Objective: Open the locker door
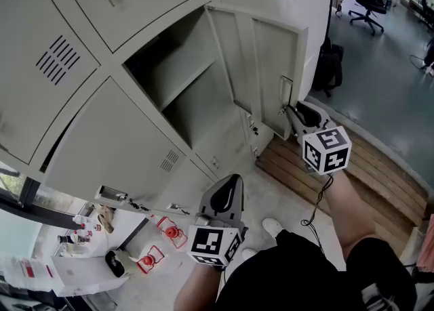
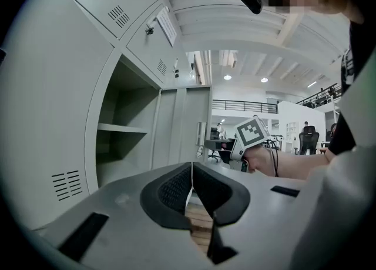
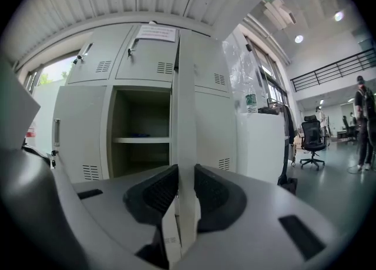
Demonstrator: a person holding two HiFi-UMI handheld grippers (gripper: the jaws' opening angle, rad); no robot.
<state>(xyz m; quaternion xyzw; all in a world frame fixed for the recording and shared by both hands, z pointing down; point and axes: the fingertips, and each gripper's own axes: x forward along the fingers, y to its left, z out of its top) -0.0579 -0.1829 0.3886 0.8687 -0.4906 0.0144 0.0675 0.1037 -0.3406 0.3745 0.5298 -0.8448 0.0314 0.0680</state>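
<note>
The right gripper is clamping its 2 ribbed black jaws on the thin edge of the flat grey metal locker door, which is standing open beside a boxy compartment with 1 shelf. The left gripper is holding its jaws together, empty.

My right claw has its pads pressed on both faces of the locker door, which I see edge-on. Left of it, the open compartment shows one shelf.
</note>
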